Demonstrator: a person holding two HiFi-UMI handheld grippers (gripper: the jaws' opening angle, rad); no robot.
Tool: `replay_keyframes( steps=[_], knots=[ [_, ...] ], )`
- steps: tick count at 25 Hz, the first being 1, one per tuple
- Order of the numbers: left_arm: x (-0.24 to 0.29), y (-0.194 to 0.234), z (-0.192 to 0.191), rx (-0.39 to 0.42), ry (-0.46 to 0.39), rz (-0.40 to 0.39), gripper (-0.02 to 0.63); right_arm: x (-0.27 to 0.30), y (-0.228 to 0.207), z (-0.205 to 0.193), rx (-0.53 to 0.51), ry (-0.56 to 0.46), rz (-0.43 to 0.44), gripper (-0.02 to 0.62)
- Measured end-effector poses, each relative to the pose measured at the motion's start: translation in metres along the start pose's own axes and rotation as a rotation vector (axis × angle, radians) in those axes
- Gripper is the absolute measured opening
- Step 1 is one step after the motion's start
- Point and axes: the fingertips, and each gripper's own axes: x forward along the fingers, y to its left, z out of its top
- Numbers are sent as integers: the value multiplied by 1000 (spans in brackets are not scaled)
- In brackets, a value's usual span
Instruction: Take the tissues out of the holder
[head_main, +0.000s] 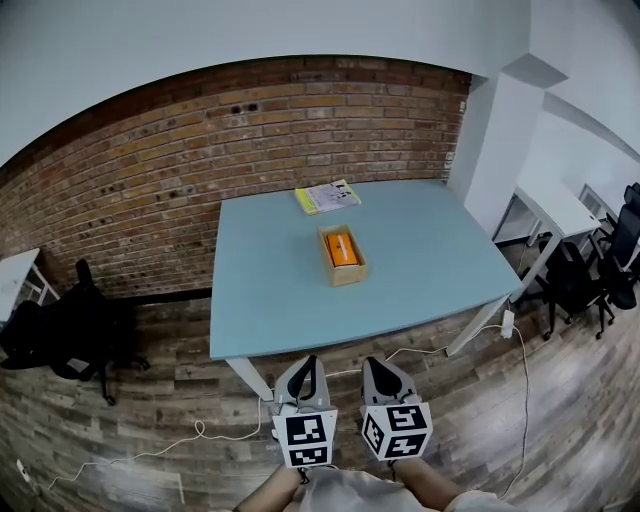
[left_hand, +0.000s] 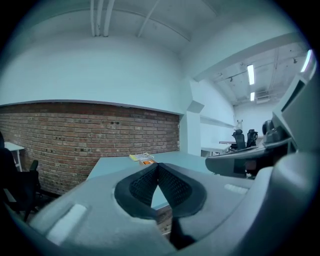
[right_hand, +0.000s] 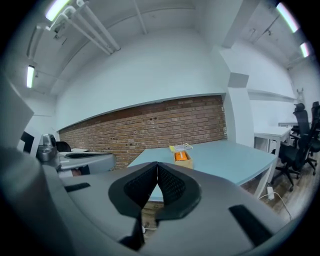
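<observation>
Orange tissues (head_main: 342, 249) lie in the wooden holder (head_main: 349, 275), mid-surface (head_main: 430, 265), w/ a yellow leaflet (head_main: 327, 197) beyond. Left hand-held gripper (left_hand: 158, 167) and right hand-held gripper (right_hand: 157, 165) are both closed and empty, short of the near edge, well apart from the holder. Step: prob. the approach. Next: reach in, open one over the tissues, maybe steady the holder w/ the other.

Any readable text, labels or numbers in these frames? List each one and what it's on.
None legible.
The booklet at the far edge of the table: printed, but too small to read.
The orange pack in the wooden holder: no print can be made out.
The cubes on the left tool and right tool: black-and-white square patterns only, no letters.
</observation>
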Motion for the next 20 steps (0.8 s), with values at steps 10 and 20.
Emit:
replay_keyframes(
  steps=[10,20],
  knots=[
    [36,0,-7,-12,36,7,5,30,-18,-9,-2,49,15,5],
    [76,10,-2,-9,23,-16,5,70,-28,-5,5,47,0,5]
  ],
)
